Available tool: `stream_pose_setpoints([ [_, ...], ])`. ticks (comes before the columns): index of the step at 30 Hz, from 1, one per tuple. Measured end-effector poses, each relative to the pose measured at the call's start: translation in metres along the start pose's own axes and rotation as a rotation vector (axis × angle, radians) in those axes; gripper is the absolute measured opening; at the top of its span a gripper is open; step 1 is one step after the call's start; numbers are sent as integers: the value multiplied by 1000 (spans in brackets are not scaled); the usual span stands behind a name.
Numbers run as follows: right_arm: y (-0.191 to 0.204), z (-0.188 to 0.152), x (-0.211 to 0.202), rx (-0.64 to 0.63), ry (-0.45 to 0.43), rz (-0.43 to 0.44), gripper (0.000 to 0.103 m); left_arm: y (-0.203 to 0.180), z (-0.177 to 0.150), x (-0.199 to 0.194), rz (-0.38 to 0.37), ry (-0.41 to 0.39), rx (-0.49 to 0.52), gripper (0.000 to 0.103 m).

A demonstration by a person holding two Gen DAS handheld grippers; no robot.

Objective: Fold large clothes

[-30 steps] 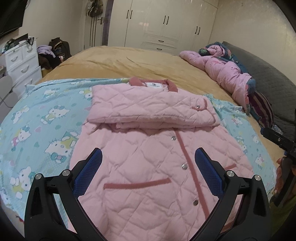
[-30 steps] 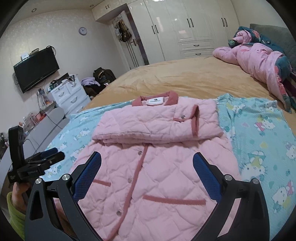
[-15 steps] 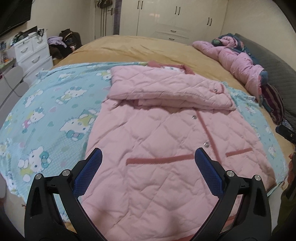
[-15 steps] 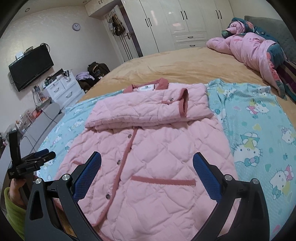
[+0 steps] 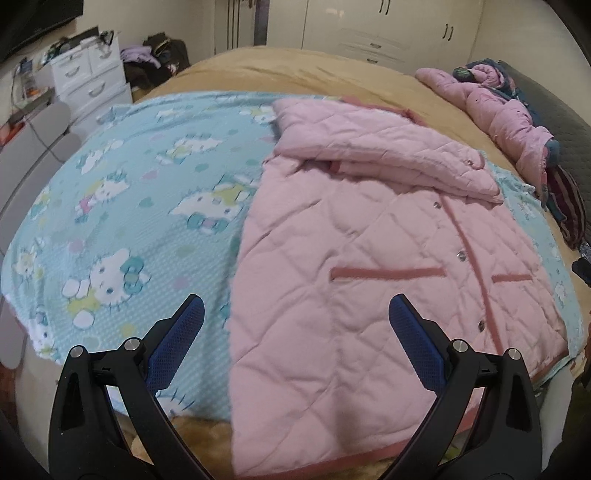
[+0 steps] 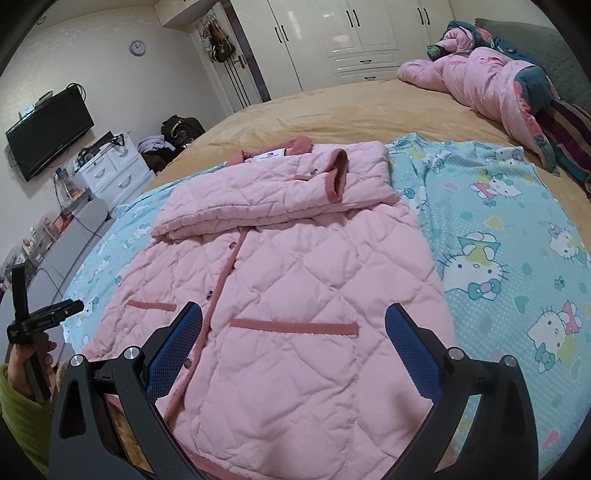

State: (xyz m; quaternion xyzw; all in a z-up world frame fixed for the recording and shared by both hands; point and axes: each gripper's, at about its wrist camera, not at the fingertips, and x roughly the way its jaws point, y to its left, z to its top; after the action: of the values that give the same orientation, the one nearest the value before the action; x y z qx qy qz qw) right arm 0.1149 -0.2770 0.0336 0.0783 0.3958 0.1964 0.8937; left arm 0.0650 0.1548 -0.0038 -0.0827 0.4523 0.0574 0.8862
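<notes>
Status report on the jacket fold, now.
Left tongs open, right tongs open, both empty. Pink jacket flat on bed, sleeves folded across chest. Nothing blocking hem.

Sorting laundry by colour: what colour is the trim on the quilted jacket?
Dusty rose trim on the pale pink quilted jacket; clearest in the right wrist view.

A wide bed (image 6: 332, 107) with a tan cover fills the room, and behind it stands a white wardrobe (image 6: 332, 33) with dark handles and drawers below. On the pale wall hang a black television (image 6: 48, 129) and a small round clock (image 6: 137, 47) (its hands are too small to read). Under the television is a white drawer chest (image 6: 110, 173), and beside it some bags and clothes (image 6: 173, 136) lie in a heap near the door.
</notes>
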Motion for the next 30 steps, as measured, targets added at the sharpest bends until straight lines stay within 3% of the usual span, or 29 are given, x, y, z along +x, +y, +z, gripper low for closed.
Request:
stream_pose_setpoints([
  [16,-19,-26,-3,21,54,-28,99,22,-50,28,-49,185,21,94],
  [26,-28,-37,-6,26,76,-31,99,14,-68,41,-93,278,68,94],
  [30,-32,-42,-7,25,97,-26,99,11,-71,44,-146,302,60,94],
])
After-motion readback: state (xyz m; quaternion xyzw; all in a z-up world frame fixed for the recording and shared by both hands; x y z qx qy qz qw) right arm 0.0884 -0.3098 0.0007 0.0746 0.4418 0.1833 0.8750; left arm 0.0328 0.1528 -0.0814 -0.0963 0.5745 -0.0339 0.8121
